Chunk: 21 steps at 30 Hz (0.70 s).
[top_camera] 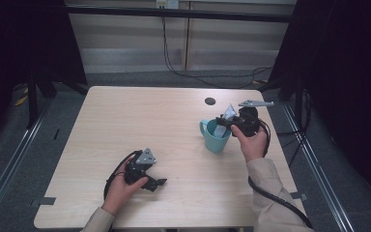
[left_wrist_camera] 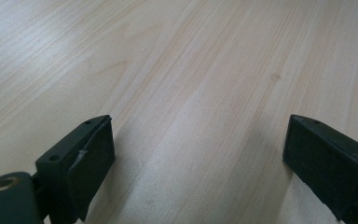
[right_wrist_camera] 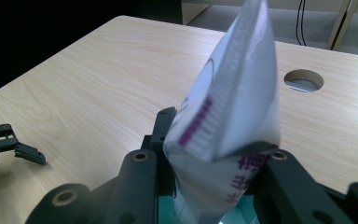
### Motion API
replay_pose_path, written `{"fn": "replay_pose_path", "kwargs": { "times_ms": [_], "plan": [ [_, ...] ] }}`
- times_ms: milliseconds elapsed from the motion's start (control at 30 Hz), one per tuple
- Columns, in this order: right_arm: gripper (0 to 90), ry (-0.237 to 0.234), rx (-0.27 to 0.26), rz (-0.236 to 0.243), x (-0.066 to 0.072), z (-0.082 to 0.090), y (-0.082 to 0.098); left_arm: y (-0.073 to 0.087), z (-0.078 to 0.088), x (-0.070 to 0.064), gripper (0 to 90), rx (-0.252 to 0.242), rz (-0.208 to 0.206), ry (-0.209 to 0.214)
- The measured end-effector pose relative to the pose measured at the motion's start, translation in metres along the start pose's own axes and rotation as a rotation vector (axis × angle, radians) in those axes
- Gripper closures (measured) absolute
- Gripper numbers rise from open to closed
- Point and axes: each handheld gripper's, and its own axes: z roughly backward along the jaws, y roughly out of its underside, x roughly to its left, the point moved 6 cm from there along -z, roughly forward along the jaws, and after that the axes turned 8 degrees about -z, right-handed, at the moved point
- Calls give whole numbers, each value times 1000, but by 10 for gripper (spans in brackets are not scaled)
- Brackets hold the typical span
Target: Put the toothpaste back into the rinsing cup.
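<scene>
Right gripper [top_camera: 228, 121] is clamped on a white packet [right_wrist_camera: 233, 112], holding it right over the teal mug [top_camera: 216, 137], the lower end at the mug's mouth. Packet has purple print, but it's too blurry to read. Left gripper [top_camera: 157, 183] sits on the table [top_camera: 140, 111] well away from the mug, nearer the person, jaws wide apart with nothing in them.

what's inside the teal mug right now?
The teal mug holds the lower end of a white packet that the right gripper pinches above the rim. The mug's bottom is hidden by the packet and gripper, so whether anything else is inside is unclear.
</scene>
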Motion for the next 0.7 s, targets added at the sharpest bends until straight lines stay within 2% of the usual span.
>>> {"fn": "replay_pose_path", "kwargs": {
  "times_ms": [167, 367, 700],
  "plan": [
    [683, -3, -11, -10, -2, 1, 1, 0, 0, 0, 85, 0, 0, 0],
    [671, 18, -38, -30, -9, 4, 2, 0, 0, 0, 85, 0, 0, 0],
    [665, 30, -47, -28, -13, 8, 4, 0, 0, 0, 84, 0, 0, 2]
  ]
}}
